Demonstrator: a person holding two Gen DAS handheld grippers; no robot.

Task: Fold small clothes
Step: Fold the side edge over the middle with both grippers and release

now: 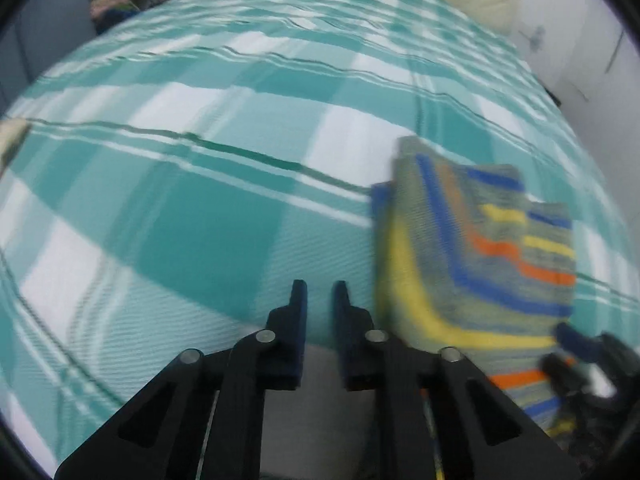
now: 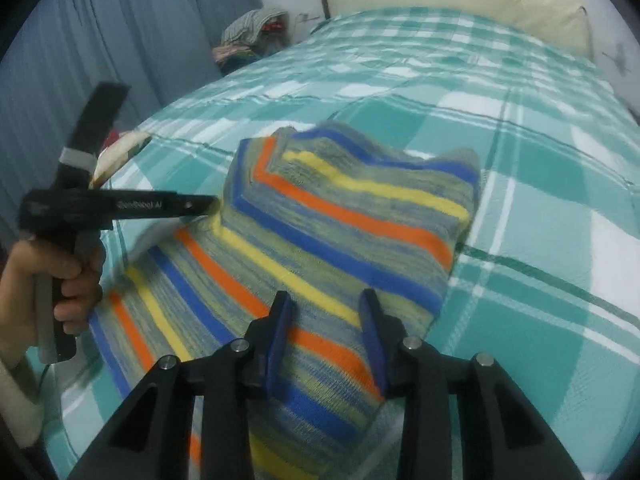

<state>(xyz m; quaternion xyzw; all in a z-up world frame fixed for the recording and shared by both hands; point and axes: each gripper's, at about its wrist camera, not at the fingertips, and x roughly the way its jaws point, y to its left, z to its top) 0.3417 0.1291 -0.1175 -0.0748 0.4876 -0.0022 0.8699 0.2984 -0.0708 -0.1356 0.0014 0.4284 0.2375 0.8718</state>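
A hand (image 2: 60, 280) at the left of the right wrist view is gripping the handle of the left gripper (image 2: 208, 204), which is pointing sideways at the edge of the striped garment (image 2: 340, 216). That garment is lying partly folded on the checked bed sheet (image 2: 540, 200). The left gripper's (image 1: 320, 292) jaws are sitting nearly closed over bare sheet with nothing between them. The right gripper's (image 2: 326, 304) jaws are standing partly open above the garment; whether they are touching it, I cannot tell. Only the right view is showing the hand, a curtain (image 2: 140, 20) and a pile of clothes (image 2: 252, 36).
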